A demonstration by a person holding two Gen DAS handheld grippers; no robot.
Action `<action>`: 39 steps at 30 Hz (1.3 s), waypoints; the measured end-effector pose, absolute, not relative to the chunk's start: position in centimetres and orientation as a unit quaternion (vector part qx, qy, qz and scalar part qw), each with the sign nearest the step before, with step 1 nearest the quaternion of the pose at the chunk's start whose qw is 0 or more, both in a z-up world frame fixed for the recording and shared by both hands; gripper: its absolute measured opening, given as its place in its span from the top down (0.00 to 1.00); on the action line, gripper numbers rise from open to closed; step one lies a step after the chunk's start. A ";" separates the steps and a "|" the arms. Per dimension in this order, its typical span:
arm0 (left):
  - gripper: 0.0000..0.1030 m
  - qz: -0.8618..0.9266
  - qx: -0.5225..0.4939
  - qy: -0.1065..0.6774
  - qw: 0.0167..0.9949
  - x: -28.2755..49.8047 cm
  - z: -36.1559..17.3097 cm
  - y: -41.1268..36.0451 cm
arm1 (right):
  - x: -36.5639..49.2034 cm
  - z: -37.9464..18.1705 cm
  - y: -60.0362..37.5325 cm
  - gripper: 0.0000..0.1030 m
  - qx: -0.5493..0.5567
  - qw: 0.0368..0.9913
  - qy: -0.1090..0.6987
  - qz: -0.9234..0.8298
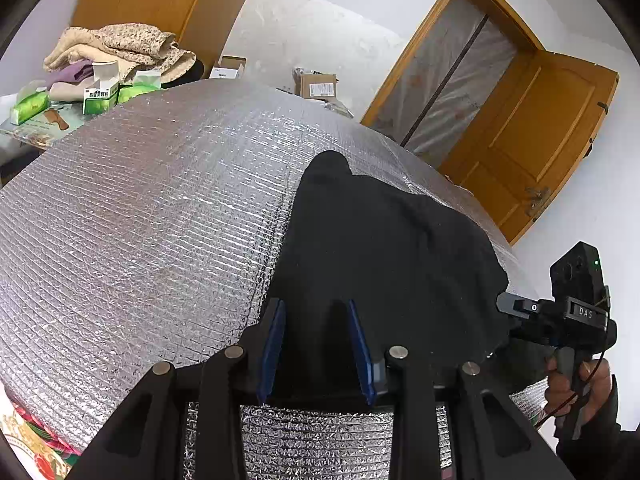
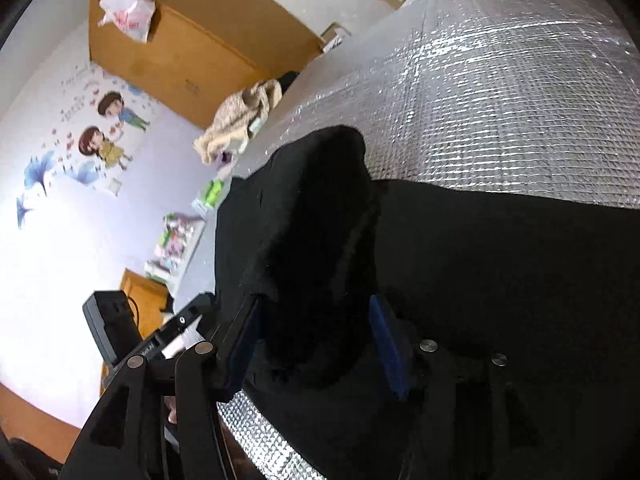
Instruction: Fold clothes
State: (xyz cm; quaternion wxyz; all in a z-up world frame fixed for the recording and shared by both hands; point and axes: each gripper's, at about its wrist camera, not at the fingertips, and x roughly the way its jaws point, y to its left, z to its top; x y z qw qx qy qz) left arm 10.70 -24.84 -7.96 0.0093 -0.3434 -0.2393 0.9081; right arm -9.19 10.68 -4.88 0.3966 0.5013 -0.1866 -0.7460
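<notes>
Black knit garment [image 1: 380,248] lies bunched on the silver foil mat [image 1: 140,220], from centre toward five o'clock in the left wrist view; the left gripper [image 1: 316,350] stands fairly wide over its near hem, blue pads clear of the cloth as far as I can tell, with the right gripper [image 1: 516,308] at four o'clock. From the right wrist view, that gripper [image 2: 316,344] gapes wide around a raised fold, gripping nothing. With neither tool pinching, the hump may slump and spoil the fold, or a closing jaw may snag the mat.
</notes>
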 end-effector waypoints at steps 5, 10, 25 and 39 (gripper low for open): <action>0.68 0.908 -0.343 -0.239 0.011 10.6 -8.1 -24.9 | -8.7 -4.2 10.1 0.86 0.499 0.414 -0.177 -0.740; 0.68 0.908 -0.343 -0.238 0.013 10.9 -7.9 -25.2 | -7.8 -3.1 11.5 0.89 0.485 0.441 -0.235 -0.718; 0.68 0.926 -0.315 -0.207 0.035 11.0 -5.3 -23.3 | -5.7 -1.4 14.3 0.80 0.436 0.400 -0.196 -0.782; 0.68 0.920 -0.347 -0.179 0.041 8.9 -6.1 -21.8 | -10.8 -4.2 12.2 0.88 0.461 0.358 -0.214 -0.784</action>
